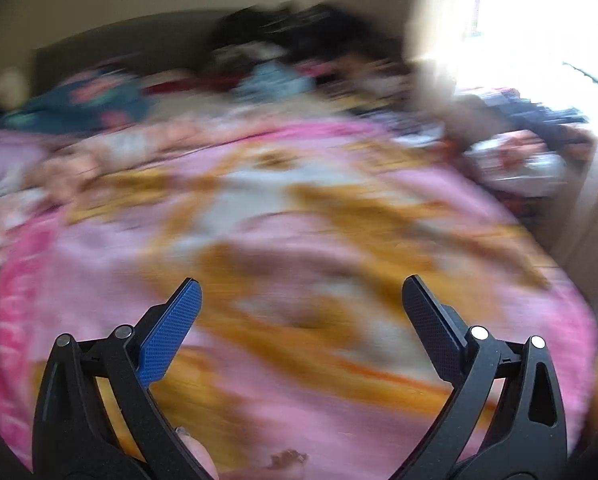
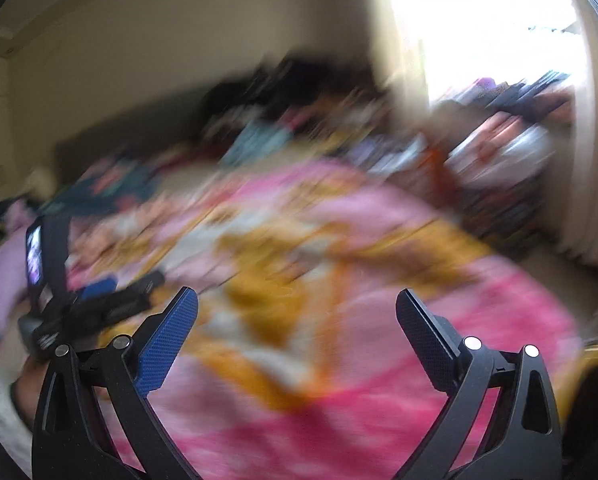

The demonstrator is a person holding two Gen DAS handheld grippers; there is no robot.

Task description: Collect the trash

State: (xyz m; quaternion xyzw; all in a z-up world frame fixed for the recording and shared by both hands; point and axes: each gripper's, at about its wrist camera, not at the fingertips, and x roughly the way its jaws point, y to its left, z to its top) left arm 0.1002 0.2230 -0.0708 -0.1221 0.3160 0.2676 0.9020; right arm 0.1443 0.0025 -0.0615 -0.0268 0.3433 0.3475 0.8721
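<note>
**Both grippers empty over a cluttered bed, no trash picked out yet**

Left wrist view: the left gripper (image 1: 301, 300) has its jaws spread wide with nothing between them, above a pink and orange blanket (image 1: 299, 220) that covers the bed. The whole picture is smeared by motion. A heap of clothes and bedding (image 1: 267, 64) lies along the far side by the wall, and a bright window (image 1: 539, 32) is at the right. Nothing here can be told apart as trash, and no bin or bag shows.

Right wrist view: the right gripper (image 2: 297, 308) is likewise wide apart and empty over the same blanket (image 2: 379, 340). The other gripper (image 2: 79, 304) shows at the left, blurred. A bundle of white and patterned things (image 2: 503, 156) sits near the window; what it holds is unclear.

The sensible move is to slow down, steady both views and pick one clear piece before closing on it.
</note>
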